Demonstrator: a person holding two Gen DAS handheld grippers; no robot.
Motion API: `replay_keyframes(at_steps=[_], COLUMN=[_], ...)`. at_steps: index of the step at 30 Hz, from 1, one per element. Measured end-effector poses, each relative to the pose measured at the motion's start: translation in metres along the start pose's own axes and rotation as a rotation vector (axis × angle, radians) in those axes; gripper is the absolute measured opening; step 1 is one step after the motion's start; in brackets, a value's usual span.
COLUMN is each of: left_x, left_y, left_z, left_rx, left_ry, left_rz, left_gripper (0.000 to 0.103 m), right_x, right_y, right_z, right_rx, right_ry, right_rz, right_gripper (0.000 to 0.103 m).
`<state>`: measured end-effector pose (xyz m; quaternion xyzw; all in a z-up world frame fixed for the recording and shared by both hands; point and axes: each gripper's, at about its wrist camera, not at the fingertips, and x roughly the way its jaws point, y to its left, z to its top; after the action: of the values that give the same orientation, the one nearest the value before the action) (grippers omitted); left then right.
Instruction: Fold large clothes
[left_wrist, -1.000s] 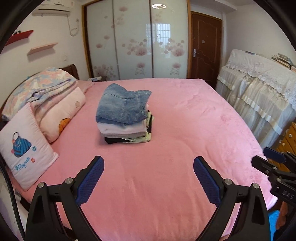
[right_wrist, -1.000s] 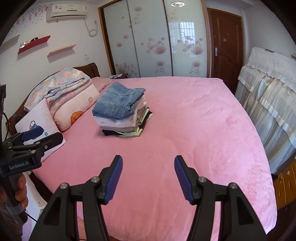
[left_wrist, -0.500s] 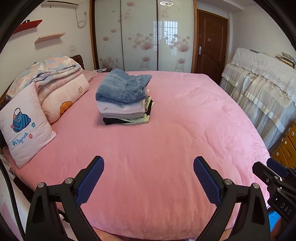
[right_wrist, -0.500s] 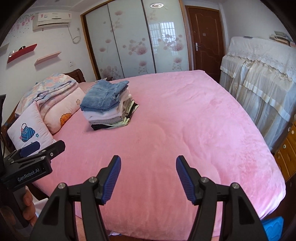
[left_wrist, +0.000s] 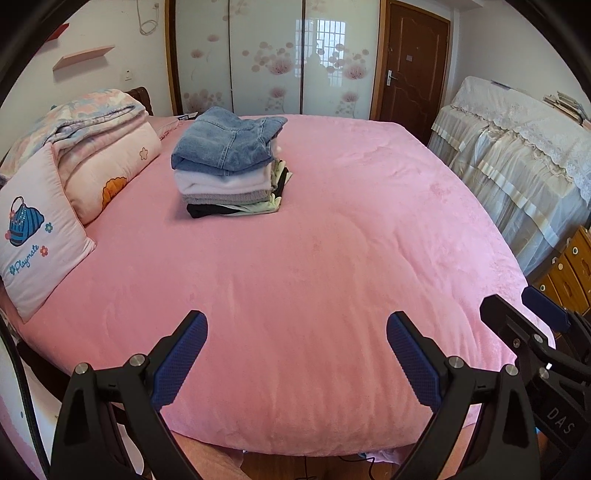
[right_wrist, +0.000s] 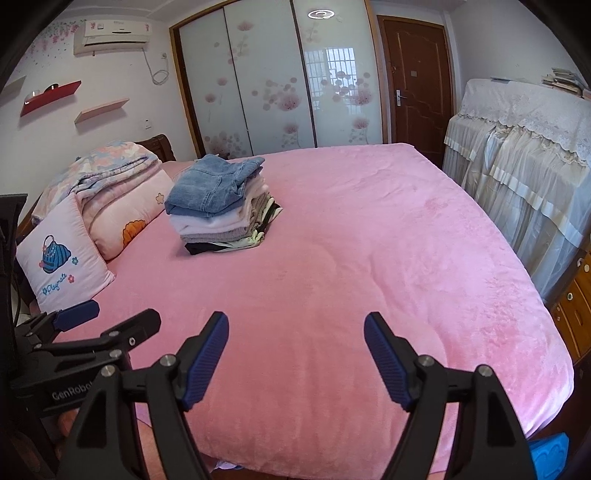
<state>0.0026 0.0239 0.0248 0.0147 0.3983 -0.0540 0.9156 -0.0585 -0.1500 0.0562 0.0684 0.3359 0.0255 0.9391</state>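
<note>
The left gripper (left_wrist: 295, 332), marked "GenRobot", and the right gripper (right_wrist: 295, 334), marked "DAS", hang wide apart and empty over the pink bed (left_wrist: 314, 258); the right's jaws have just been opening. The stack of folded clothes (left_wrist: 229, 170) sits beside a "Playmate" pillow (left_wrist: 33, 240).

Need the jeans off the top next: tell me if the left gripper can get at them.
Probably yes: the left gripper is open and empty, only bare pink blanket lies between it and the jeans, though they're far off.
</note>
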Motion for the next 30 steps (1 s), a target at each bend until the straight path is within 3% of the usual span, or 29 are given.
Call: replay_keyframes(at_steps=[30], left_x=[0.0083], left_y=[0.0049], left_z=[-0.0047], left_rx=[-0.022], left_ry=[0.050], left_rz=[0.013], left_gripper=[0.097], right_x=[0.0105], right_y=[0.0025], right_z=[-0.0064], right_rx=[0.016], right_ry=[0.031], right_rz=[0.013], right_gripper=[0.077])
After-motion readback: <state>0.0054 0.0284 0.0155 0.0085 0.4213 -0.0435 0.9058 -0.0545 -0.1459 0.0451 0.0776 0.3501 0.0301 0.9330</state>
